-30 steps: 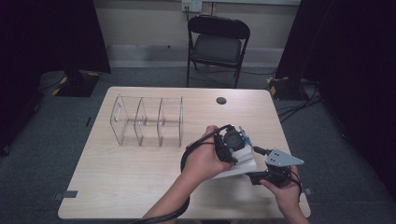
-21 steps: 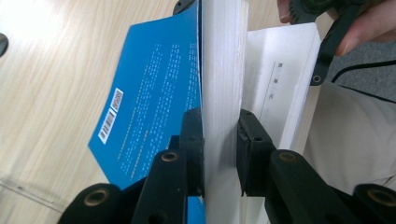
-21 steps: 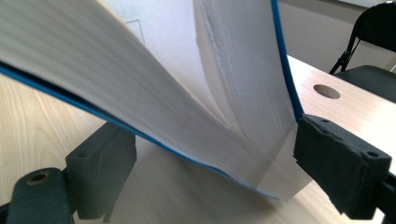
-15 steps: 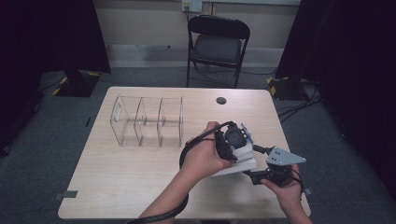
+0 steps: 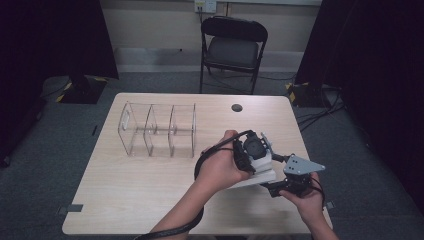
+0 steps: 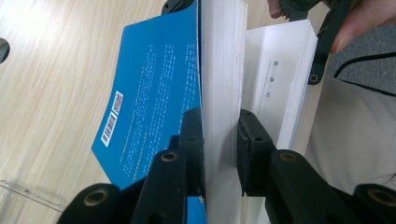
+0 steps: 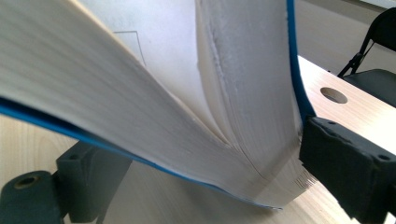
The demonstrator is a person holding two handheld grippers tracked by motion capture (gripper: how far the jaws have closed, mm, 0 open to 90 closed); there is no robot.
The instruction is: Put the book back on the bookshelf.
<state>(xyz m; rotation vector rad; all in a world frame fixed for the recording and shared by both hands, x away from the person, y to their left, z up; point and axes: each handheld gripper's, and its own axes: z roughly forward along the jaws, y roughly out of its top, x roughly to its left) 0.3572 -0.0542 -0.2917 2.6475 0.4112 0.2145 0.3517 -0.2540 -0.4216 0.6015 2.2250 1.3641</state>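
At the table (image 5: 150, 190), a blue-covered book (image 6: 154, 98) stands part open near the right front corner, well to the right of the clear rack (image 5: 157, 130). The left gripper (image 6: 220, 140) clamps a thick wad of its pages. The right gripper (image 7: 187, 172) has just been widening, the book's lower edge between its jaws; whether the pads press cannot be told.

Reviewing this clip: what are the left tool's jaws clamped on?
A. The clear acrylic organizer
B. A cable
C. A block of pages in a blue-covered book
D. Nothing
C: in the left gripper view, the left tool has both jaws pressed against the white page block of the blue-covered book.
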